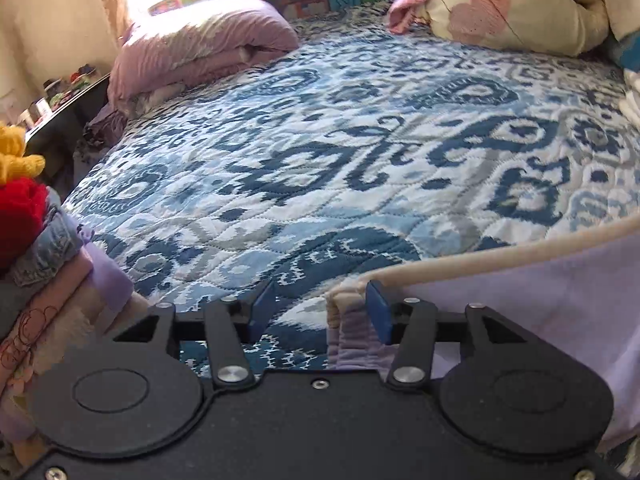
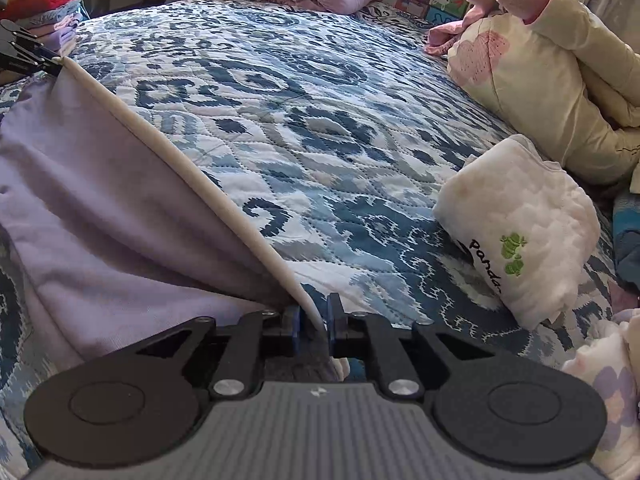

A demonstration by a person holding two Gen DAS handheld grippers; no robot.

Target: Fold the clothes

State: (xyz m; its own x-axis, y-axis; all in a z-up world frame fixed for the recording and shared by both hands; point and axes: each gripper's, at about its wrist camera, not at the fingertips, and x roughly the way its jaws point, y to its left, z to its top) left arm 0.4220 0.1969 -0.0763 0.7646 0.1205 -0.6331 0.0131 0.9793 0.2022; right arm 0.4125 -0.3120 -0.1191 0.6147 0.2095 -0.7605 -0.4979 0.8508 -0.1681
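Observation:
A lilac garment point(image 1: 540, 300) with a cream hem band point(image 2: 200, 184) lies half lifted over the blue patterned bedspread point(image 1: 320, 140). My left gripper point(image 1: 320, 312) is open, its blue pads wide apart. The garment's bunched corner rests against the right pad only, and bedspread shows through the gap. In the right wrist view the hem band runs from the left gripper point(image 2: 32, 60) at the upper left down to my right gripper point(image 2: 313, 322). The right gripper's jaws stand slightly apart, with the band passing between them and a dark gap beside it.
A stack of folded clothes point(image 1: 36, 240) sits at the bed's left edge. A folded pink quilt point(image 1: 200, 48) and a cream floral quilt point(image 2: 540, 80) lie at the far side. A folded white garment with green print point(image 2: 520, 232) lies to the right.

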